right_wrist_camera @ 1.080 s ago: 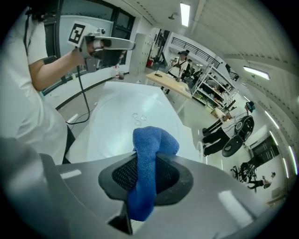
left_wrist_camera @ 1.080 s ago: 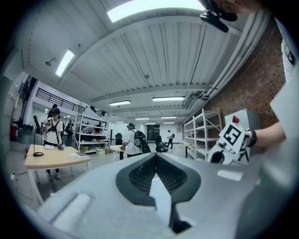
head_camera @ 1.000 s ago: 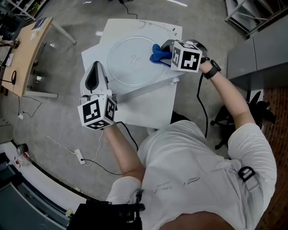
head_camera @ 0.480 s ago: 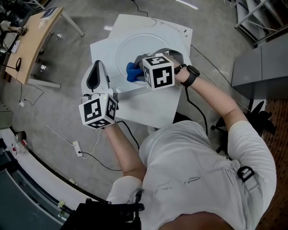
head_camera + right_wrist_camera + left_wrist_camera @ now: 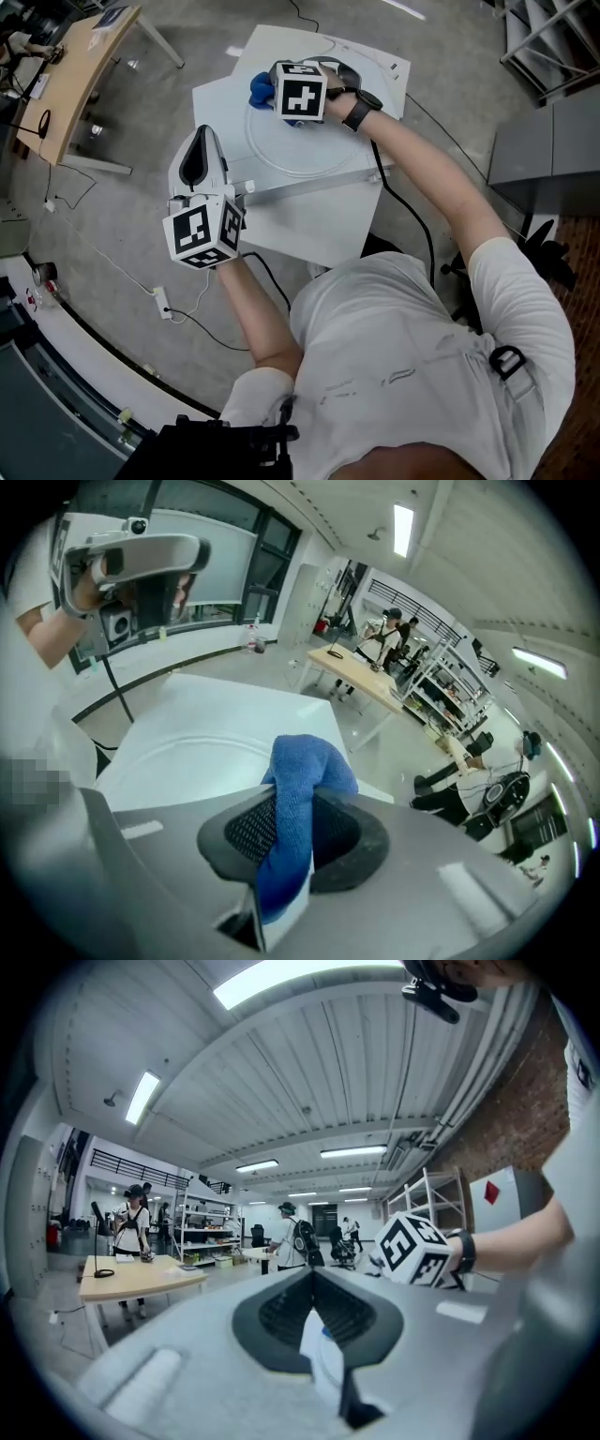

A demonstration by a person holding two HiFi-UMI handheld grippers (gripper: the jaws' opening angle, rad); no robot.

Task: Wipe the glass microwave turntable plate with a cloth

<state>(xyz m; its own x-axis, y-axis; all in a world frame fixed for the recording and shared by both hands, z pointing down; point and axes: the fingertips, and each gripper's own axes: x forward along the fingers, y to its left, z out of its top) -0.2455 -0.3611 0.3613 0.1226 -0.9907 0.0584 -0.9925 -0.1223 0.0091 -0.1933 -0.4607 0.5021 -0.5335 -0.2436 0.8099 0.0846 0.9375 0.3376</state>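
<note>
Cloth [image 5: 302, 772] lengthwise in right gripper [image 5: 266, 91]

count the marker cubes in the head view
2. One cube on the left gripper, at the table's near-left corner; the other cube on the right gripper, above the glass plate's far rim by the blue cloth.

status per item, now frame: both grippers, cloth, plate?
left gripper: shut, empty, aimed away from the plate.
right gripper: shut on blue cloth, at the plate's far-left rim.
blue cloth: bunched, pinched.
glass plate: lying flat on white table.
</note>
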